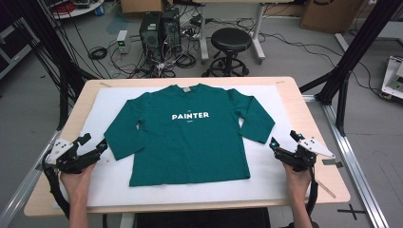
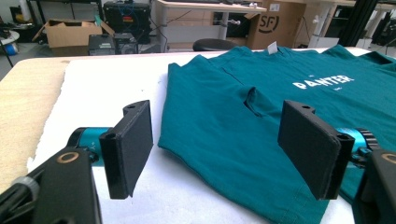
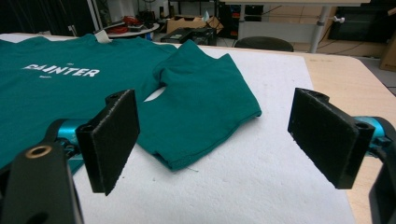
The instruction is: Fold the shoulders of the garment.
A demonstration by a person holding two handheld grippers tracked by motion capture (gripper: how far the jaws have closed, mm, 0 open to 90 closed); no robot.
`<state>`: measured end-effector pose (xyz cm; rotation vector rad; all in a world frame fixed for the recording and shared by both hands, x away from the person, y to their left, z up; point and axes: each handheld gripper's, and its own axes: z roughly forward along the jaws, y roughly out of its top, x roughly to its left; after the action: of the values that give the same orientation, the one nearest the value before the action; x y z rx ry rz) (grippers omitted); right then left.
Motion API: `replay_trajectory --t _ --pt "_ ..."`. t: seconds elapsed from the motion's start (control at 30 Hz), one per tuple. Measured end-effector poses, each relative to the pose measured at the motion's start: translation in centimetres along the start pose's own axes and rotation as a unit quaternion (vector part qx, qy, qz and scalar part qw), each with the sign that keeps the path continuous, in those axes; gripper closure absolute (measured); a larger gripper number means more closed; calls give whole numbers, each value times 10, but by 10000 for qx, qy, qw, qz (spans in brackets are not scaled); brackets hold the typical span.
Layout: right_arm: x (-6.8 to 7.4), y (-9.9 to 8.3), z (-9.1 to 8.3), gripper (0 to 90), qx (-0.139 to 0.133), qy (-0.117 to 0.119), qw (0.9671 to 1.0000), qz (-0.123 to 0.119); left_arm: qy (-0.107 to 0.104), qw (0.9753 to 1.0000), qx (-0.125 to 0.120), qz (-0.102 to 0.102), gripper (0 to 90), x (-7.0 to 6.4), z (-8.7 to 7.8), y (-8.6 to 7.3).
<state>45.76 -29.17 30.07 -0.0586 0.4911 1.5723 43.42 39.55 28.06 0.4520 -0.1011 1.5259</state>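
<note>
1. A teal long-sleeved shirt [image 1: 187, 137] printed "PAINTER" lies flat and face up on a white mat [image 1: 114, 183] covering most of a wooden table [image 1: 328, 187], collar toward the far edge and hem toward the person.

2. The left gripper [image 1: 92, 147], held in the person's left hand [image 1: 76, 180], sits at the mat's near-left part, just beside the cuff of the shirt's left-hand sleeve [image 1: 121, 137]. Its jaws stand wide apart and hold nothing.

3. The right gripper [image 1: 285, 142], in the person's right hand [image 1: 297, 178], rests at the mat's right border, near the cuff of the other sleeve [image 1: 256, 121] but apart from it. Its jaws are also spread wide and empty.

4. In the left gripper view, the left gripper [image 2: 217, 149] frames the sleeve's lower edge and the shirt [image 2: 261, 126] between its jaws, with bare mat [image 2: 112, 84] running off to the left as far as the table's wooden rim [image 2: 28, 98].

5. In the right gripper view, the right gripper [image 3: 212, 140] frames the folded-in sleeve [image 3: 201, 107], its cuff edge lying on the mat [image 3: 275, 154]; open white surface stretches to the right up to the table's edge [image 3: 350, 79].

6. A strip of uncovered mat shows below the hem and along both sides of the shirt. Beyond the table stand a black stool [image 1: 230, 42] and computer towers [image 1: 159, 28] amid cables on the floor.
</note>
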Motion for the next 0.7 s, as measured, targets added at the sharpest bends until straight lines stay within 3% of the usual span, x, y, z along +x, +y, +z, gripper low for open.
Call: replay_trajectory --t 0.3,0.7 --pt "0 0 0 169 -14 -20 10000 12 105 9998 160 -20 263 -1 3 1" --pt "-2 0 0 169 -10 -37 10000 82 82 9998 156 11 263 -2 2 1"
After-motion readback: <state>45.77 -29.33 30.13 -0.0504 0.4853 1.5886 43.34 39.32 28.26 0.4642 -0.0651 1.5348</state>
